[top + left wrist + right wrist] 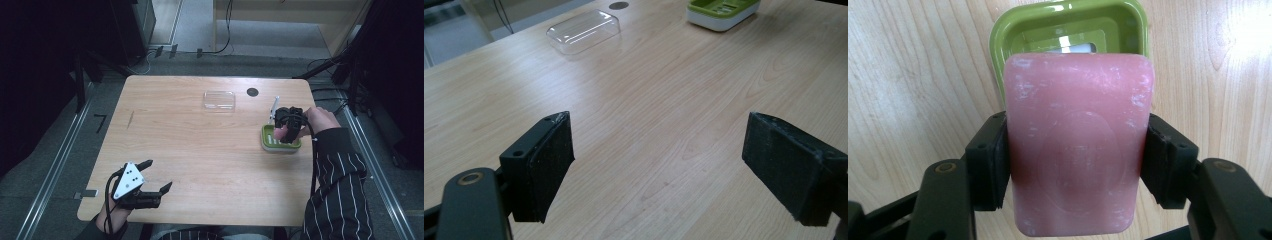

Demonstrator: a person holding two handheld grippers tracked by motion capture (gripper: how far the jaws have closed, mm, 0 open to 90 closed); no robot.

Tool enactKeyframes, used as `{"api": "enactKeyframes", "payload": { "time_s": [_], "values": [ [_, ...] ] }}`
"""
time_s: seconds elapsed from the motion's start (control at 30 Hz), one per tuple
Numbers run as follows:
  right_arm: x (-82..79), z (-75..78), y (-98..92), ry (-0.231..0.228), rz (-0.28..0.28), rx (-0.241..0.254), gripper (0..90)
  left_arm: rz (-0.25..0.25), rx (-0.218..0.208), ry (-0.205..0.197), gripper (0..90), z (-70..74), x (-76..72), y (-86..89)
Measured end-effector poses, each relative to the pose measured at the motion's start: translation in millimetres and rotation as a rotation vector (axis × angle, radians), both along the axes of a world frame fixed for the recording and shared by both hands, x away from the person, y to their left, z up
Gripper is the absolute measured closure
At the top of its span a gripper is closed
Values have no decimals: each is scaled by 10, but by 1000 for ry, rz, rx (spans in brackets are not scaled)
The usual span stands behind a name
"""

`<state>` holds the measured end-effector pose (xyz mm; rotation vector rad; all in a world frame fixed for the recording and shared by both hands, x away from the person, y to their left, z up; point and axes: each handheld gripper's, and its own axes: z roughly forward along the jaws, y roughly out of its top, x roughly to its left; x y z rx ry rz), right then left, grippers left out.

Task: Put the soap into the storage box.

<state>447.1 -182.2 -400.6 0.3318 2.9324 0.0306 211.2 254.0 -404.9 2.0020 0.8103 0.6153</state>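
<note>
Right tool (pixel 1075 160) clamps one pink soap bar (pixel 1075 150) by its long sides, above one green soap dish (pixel 1068 30) near the desk's (pixel 200 150) right edge; the bar hides most of the dish. From above, the hand covers the soap. Left tool (pixel 156 176) gapes wide and empty near the front left corner. One clear lid (pixel 583 30) lies toward the far edge.

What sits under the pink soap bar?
Under the pink rectangular soap bar, clamped by the right gripper, is the green plastic soap dish; its near half is covered.
</note>
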Motion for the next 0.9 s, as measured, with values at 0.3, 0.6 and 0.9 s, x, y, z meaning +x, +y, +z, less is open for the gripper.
{"api": "enactKeyframes", "payload": {
  "time_s": [0.3,0.6,0.9],
  "values": [
    [51,-59,-1,30,24,8,381,2,-2,-2,140,-2,-6,7],
    [117,-139,-8,54,45,20,382,7,-2,-2,140,-3,-11,10],
    [179,-209,-46,73,37,21,382,8,2,-2,140,-3,-15,14]
  ]
}}
